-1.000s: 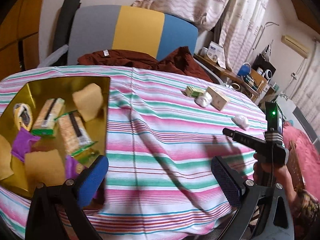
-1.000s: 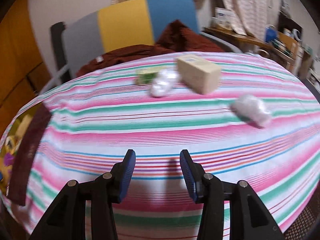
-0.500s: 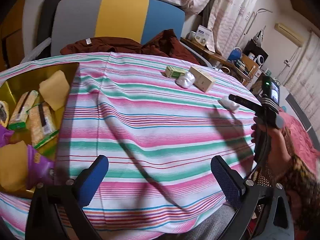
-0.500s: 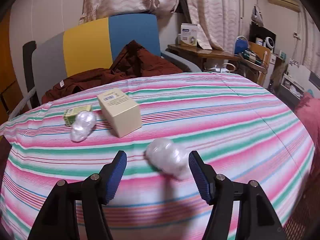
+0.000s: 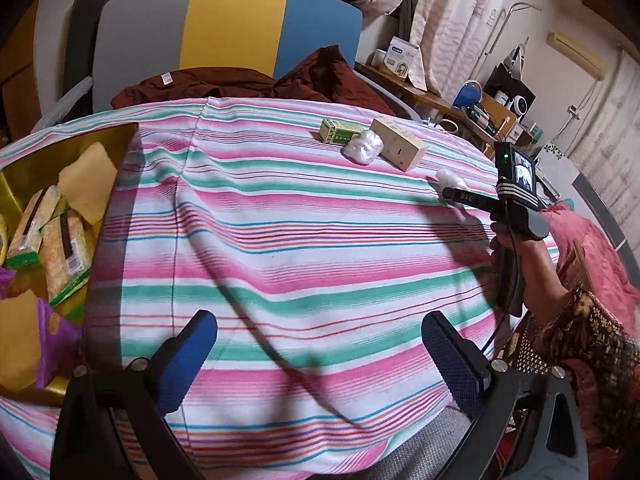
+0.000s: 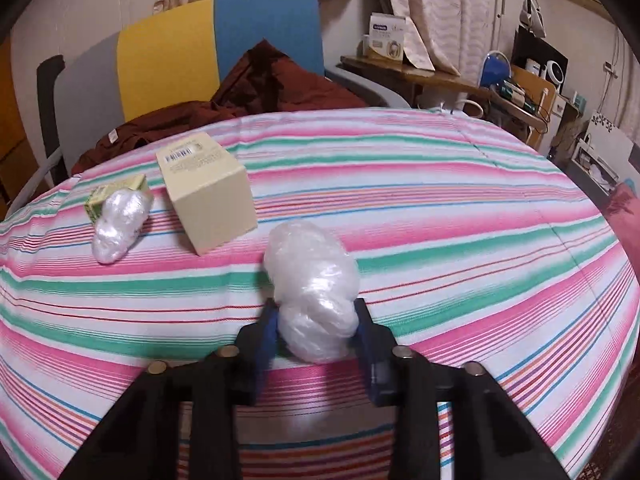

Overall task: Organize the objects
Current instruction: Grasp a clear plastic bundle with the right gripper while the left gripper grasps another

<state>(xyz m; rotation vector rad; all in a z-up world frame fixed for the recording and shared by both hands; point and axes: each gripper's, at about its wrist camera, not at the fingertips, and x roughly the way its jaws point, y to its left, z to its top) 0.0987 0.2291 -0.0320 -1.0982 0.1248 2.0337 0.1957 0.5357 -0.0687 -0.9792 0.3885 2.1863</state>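
Note:
A crumpled clear plastic bundle (image 6: 312,292) lies on the striped tablecloth, and my right gripper (image 6: 314,334) has its blue pads on both sides of the bundle's near end, touching it. The same bundle (image 5: 450,178) shows small in the left wrist view, just past the right gripper's tip (image 5: 454,193). A second plastic bundle (image 6: 120,224), a beige box (image 6: 208,196) and a small green box (image 6: 116,194) lie at the far left. My left gripper (image 5: 320,354) is open and empty above the table's near edge. A gold tray (image 5: 24,168) with packets stands at the left.
A chair with grey, yellow and blue back (image 5: 232,36) stands behind the table with a dark red garment (image 5: 224,88) on it. A cluttered desk (image 6: 460,80) stands at the back right. A pink bed cover (image 5: 592,248) lies on the right.
My right gripper moved forward onto the plastic bundle and closed from wide open to around its near end. The left gripper swung right, so the tray slid further left in its view.

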